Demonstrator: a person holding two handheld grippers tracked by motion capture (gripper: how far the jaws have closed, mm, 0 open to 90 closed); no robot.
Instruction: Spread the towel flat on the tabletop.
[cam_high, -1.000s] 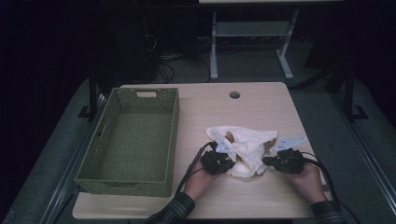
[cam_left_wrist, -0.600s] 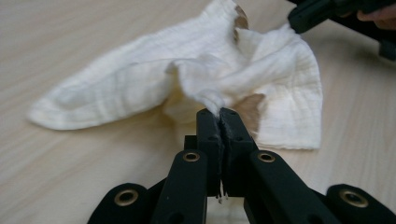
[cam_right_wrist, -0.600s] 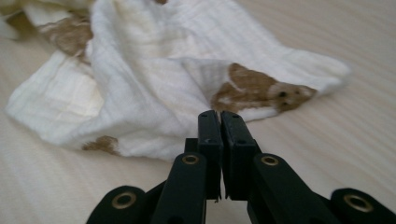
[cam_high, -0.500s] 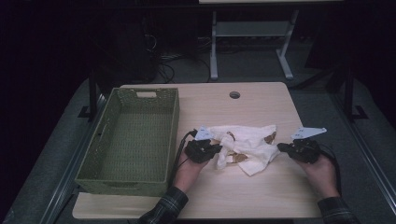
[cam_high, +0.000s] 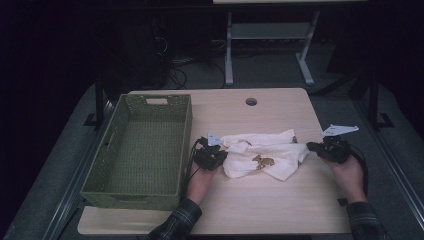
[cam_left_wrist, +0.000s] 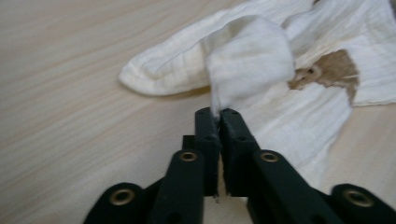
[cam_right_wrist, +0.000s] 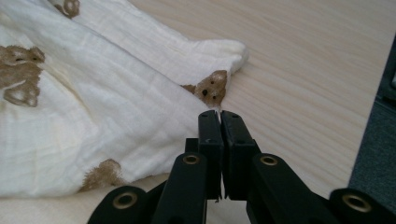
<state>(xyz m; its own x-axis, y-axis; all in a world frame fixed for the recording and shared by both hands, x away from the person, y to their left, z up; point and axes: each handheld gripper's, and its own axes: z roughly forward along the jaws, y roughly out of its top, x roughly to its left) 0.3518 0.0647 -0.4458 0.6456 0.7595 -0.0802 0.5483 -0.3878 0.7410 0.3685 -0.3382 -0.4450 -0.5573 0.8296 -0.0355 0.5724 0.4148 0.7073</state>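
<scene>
**Cloth pinched at both ends, stretched across worktop**

Left tongs (cam_high: 216, 156) closed on a bunched edge of the cloth (cam_high: 265, 157). In the left gripper view the jaws are pressed together with only a thin sliver of fabric between the tips (cam_left_wrist: 218, 114); the fold balloons up just above them. Right tongs (cam_high: 320, 147) also closed. In the right gripper view the jaw tips (cam_right_wrist: 218, 115) meet on the cloth's corner next to a bear print (cam_right_wrist: 211, 89); how much fabric is actually inside, can't tell.

Cloth lies mid-worktop (cam_high: 280, 210), between the two tongs, white with brown bear prints, partly folded over itself and wrinkled. Basket (cam_high: 145, 145) sits to its left, apart from the cloth, nothing in it.

Judgement: looks like a spread or fold step, with the cloth held out sideways between the hands.

Risks from here:
- Both grips are marginal, at the very tips. Any further outward pull likely strips a corner out, right side first.
- Left grip is on a bunch, not a clean corner. The layers could slide apart and leave only one held, so the fold would come out skewed.
- Uneven lift: the middle sags and drags on the worktop, bunching again.
- Left hand (cam_high: 200, 182) is close to the basket wall; a swing left could knock it.
</scene>
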